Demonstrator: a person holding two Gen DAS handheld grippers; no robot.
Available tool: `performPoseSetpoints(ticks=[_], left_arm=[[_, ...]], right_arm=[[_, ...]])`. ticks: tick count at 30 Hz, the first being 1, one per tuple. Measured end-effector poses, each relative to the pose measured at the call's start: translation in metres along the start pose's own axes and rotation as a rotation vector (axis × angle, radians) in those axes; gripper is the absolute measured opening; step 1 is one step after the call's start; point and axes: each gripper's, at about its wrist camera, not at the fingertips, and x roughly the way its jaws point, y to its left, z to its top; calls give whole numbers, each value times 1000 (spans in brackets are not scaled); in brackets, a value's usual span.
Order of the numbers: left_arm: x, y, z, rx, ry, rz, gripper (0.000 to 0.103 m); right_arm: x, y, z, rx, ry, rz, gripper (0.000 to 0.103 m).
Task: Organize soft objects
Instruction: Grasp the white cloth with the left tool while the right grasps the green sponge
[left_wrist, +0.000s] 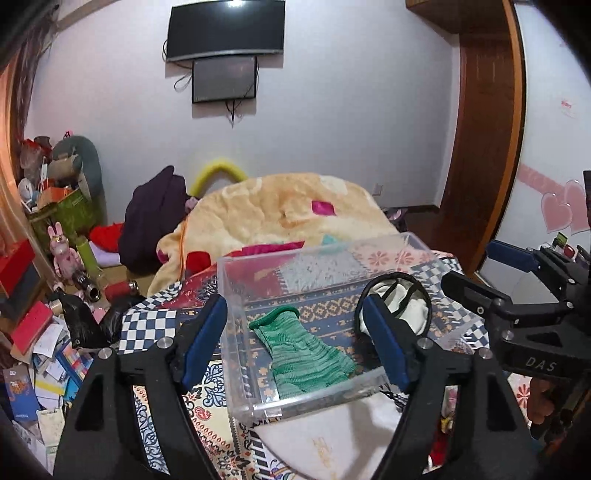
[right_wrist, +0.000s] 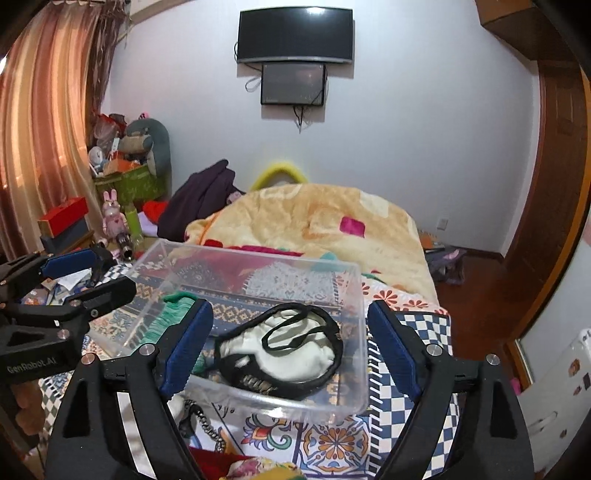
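Note:
A clear plastic box (left_wrist: 236, 354) (right_wrist: 354, 295) stands on the patterned bed cover. Inside it lie a green knitted sock (left_wrist: 306, 354) (right_wrist: 177, 306) on the left and a white cloth item with black trim (left_wrist: 402, 306) (right_wrist: 291, 354) on the right. My left gripper (left_wrist: 295, 343) is open and empty, its fingers on either side of the box's near left part. My right gripper (right_wrist: 288, 347) is open and empty, its fingers spread over the box around the white item. A white cloth (left_wrist: 332, 439) lies in front of the box.
A yellow plush blanket (left_wrist: 295, 210) (right_wrist: 317, 218) is heaped behind the box. A dark purple garment (left_wrist: 151, 218) lies at the bed's far left. Clutter, boxes and toys (left_wrist: 55, 258) fill the floor on the left. A red and floral cloth (right_wrist: 251, 467) lies near the right gripper.

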Motion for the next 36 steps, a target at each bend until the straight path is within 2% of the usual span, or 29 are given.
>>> performPoseSetpoints(ticks=[2, 7, 12, 18, 22, 28, 30, 32, 36], left_arm=[[-9, 1, -1, -13, -10, -6, 83], [-26, 1, -11, -33, -12, -19, 89], [-28, -6, -31, -16, 34, -29, 90], [-22, -15, -64, -19, 119, -89, 90], [-11, -25, -85, -9, 174, -87, 90], [-5, -23, -105, -103, 193, -121, 90], [-4, -25, -108, -109, 196, -132, 89], [-3, -29, -110, -90, 198, -127, 77], [-3, -41, -114, -48, 188, -131, 67]], right_arm=[[-6, 0, 0, 7, -12, 13, 85], [-26, -3, -7, 26, -44, 44, 90], [-38, -3, -22, 15, -50, 51, 92], [-43, -4, -54, 4, -13, 30, 92], [-42, -4, -72, 15, 17, 35, 92], [-36, -17, -92, 77, 72, 72, 91], [-33, -22, -99, 104, 93, 88, 80], [-32, -25, -103, 121, 115, 106, 71], [-29, -24, -109, 134, 144, 146, 58]])
